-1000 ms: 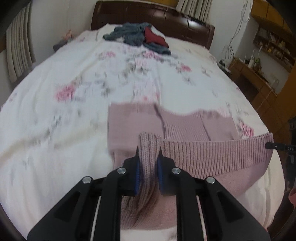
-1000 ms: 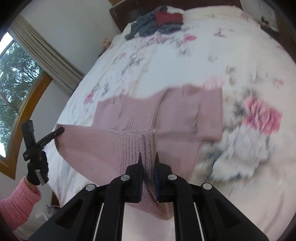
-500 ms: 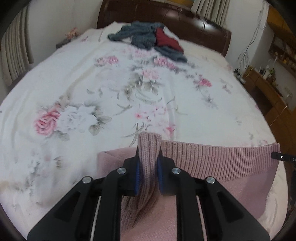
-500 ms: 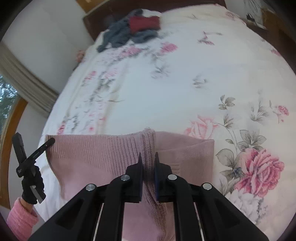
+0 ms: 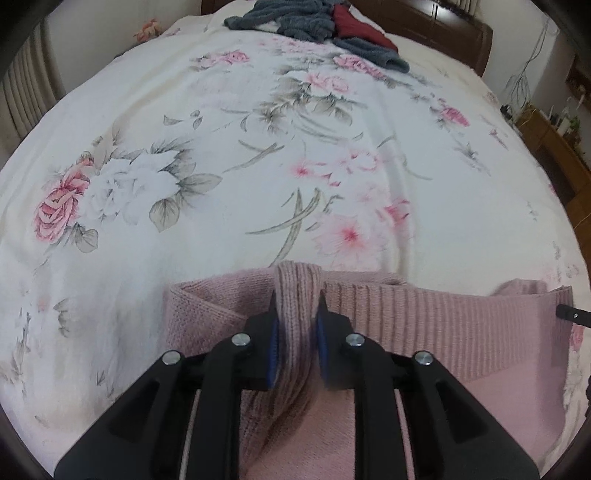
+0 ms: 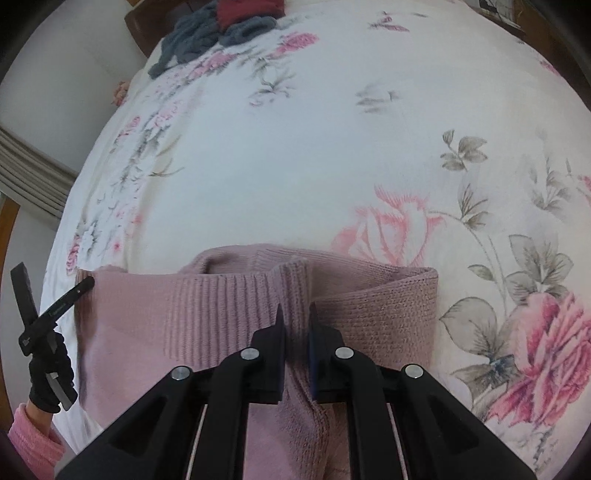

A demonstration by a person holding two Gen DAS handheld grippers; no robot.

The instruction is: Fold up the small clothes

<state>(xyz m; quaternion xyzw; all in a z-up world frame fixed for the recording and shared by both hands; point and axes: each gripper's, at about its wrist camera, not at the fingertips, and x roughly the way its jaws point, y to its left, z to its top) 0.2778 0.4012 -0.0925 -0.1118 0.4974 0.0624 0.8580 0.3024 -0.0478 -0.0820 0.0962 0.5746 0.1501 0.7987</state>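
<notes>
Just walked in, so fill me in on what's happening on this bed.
A person is folding a pink sweater on a flowered bedspread. The left gripper and the right gripper each pinch the ribbed hem, one at each end, with the knit bunched between the fingers and stretched between them over the rest of the sweater. A pile of grey and red clothes waits near the headboard.

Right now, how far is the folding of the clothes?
Early. In hand: both the left gripper and right gripper are shut on the ribbed hem of the pink sweater, doubled over itself on the floral bedspread. Left: releasing this fold, then the grey and red clothes pile lying unfolded near the headboard.
</notes>
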